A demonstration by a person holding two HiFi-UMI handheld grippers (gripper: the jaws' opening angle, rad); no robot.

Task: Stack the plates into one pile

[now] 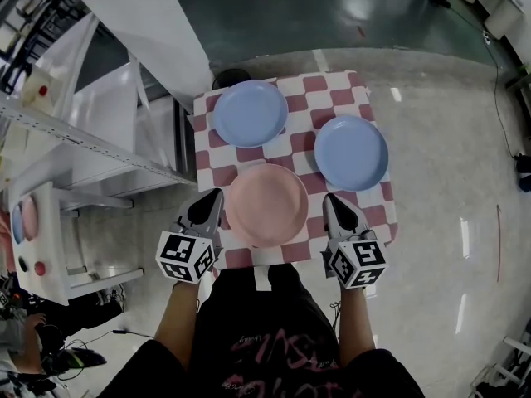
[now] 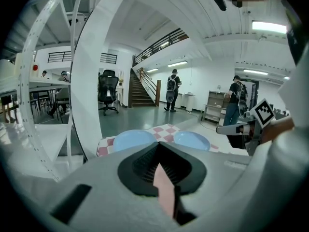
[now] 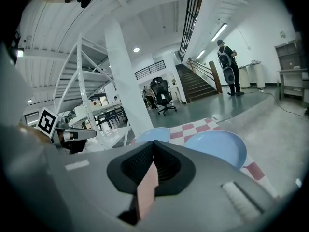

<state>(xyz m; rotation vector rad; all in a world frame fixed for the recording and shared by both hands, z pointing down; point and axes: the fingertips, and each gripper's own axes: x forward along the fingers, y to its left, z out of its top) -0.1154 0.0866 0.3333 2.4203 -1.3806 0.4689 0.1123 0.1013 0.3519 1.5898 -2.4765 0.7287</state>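
Observation:
Three plates lie apart on a red-and-white checkered table (image 1: 336, 89). A blue plate (image 1: 250, 113) is at the far left, a second blue plate (image 1: 351, 152) at the right, and a pink plate (image 1: 267, 204) at the near middle. My left gripper (image 1: 214, 196) hangs just left of the pink plate, shut, holding nothing. My right gripper (image 1: 328, 199) hangs just right of it, also shut and empty. In the left gripper view my left gripper (image 2: 158, 146) faces both blue plates (image 2: 133, 139) (image 2: 192, 139). The right gripper view shows my right gripper (image 3: 153, 145) and the blue plates (image 3: 217, 146) (image 3: 152, 133). A pink sliver shows between each pair of jaws.
White shelving (image 1: 91, 156) and a slanted white pillar (image 1: 141, 15) stand close to the table's left side. A white tray (image 1: 37, 239) with small coloured pieces sits lower left. Polished floor surrounds the table's right and far sides. People (image 2: 172, 88) and an office chair (image 2: 107, 92) stand far off.

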